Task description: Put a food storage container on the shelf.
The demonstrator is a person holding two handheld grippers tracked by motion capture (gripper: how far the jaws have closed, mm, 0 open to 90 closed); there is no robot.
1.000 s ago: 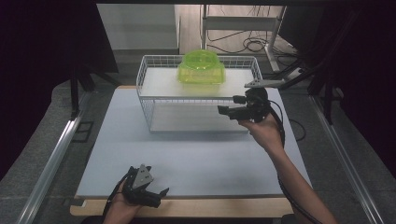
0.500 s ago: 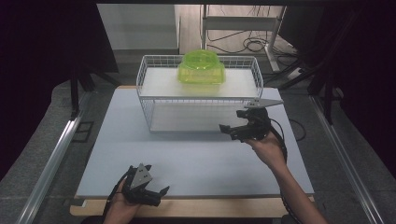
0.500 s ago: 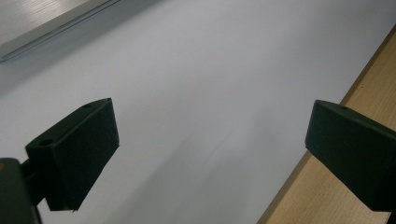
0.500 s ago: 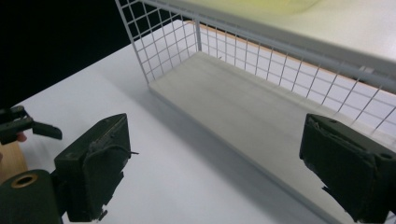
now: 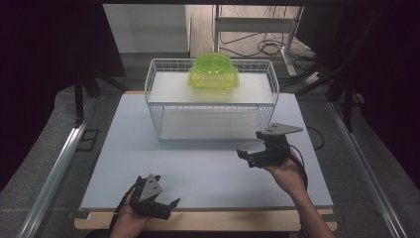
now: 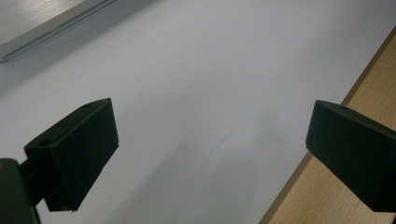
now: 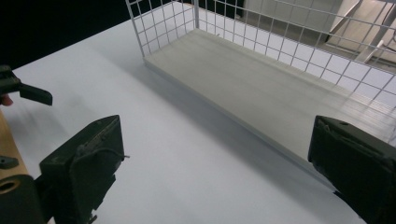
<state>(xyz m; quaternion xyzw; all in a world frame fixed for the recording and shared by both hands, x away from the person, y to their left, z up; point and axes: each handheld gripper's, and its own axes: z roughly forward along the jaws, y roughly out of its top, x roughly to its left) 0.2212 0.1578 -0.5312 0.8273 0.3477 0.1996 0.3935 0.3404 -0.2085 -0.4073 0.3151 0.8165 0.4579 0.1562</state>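
A lime-green see-through container (image 5: pixel 213 72) sits on the top shelf of a white wire rack (image 5: pixel 208 111) at the back of the white mat (image 5: pixel 198 163). My right gripper (image 5: pixel 250 144) hangs low over the mat by the rack's front right corner, pointing left. Its jaws have just been opening and now stand open with nothing between them. In the right gripper view the gripper (image 7: pixel 219 163) faces the rack's lower shelf (image 7: pixel 261 88). My left gripper (image 5: pixel 164 190) rests at the mat's front edge, and its jaws (image 6: pixel 210 149) are open over bare mat.
A wooden strip (image 5: pixel 223 220) borders the mat at the front. Metal rails (image 5: pixel 59 163) run along both sides of the table. Cables and a stand (image 5: pixel 257 29) lie on the floor behind the rack. The left gripper's jaw tip (image 7: pixel 32 93) shows in the right gripper view.
My right gripper has come down and toward the front, from beside the rack's upper right corner to low over the mat. Its jaws stand wider apart. The left gripper has stayed put.
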